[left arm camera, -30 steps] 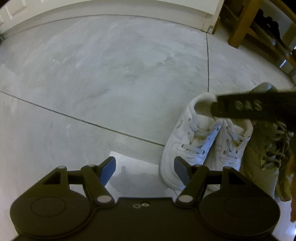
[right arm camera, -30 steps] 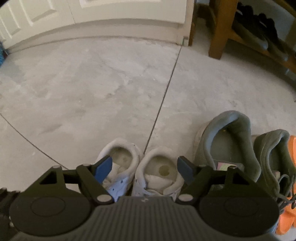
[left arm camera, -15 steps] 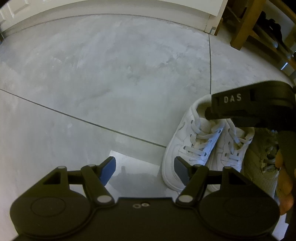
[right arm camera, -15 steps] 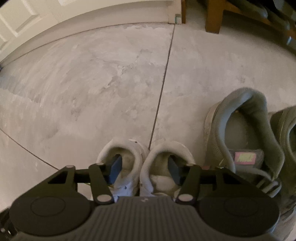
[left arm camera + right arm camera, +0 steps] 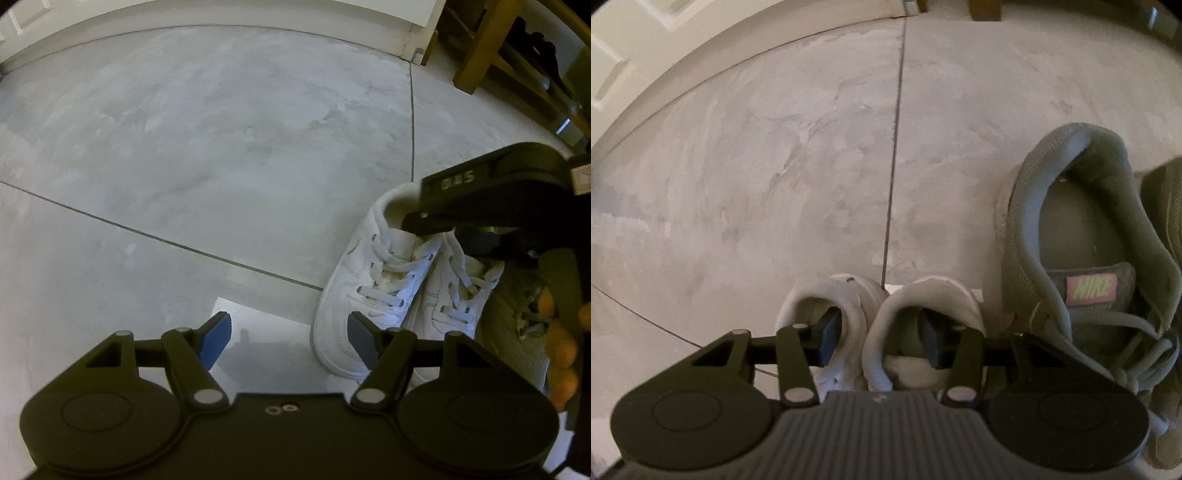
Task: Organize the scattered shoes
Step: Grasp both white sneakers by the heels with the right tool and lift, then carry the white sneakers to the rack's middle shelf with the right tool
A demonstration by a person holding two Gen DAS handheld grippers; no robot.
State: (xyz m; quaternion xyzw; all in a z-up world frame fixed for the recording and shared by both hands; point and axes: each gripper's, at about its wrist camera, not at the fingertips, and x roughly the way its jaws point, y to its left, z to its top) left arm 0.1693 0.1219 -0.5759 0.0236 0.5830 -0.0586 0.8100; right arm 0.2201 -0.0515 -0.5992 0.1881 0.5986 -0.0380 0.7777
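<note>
A pair of small white sneakers (image 5: 384, 291) stands side by side on the grey floor, also in the right wrist view (image 5: 882, 314). My right gripper (image 5: 881, 341) has one finger inside each shoe opening, its jaws closed in on the two touching inner collars. It shows from the side in the left wrist view (image 5: 476, 221). My left gripper (image 5: 290, 341) is open and empty, low over the floor just left of the white pair's toes. A grey Nike sneaker (image 5: 1082, 258) stands right of the white pair.
A second grey shoe (image 5: 1167, 206) and something orange (image 5: 561, 350) lie at the far right. A wooden shoe rack (image 5: 517, 62) with dark shoes stands at the back right. White doors and baseboard (image 5: 221, 14) run along the back.
My right gripper has moved down into the white sneakers and its fingers have closed from wide open onto the inner collars. My left gripper has stayed open in place.
</note>
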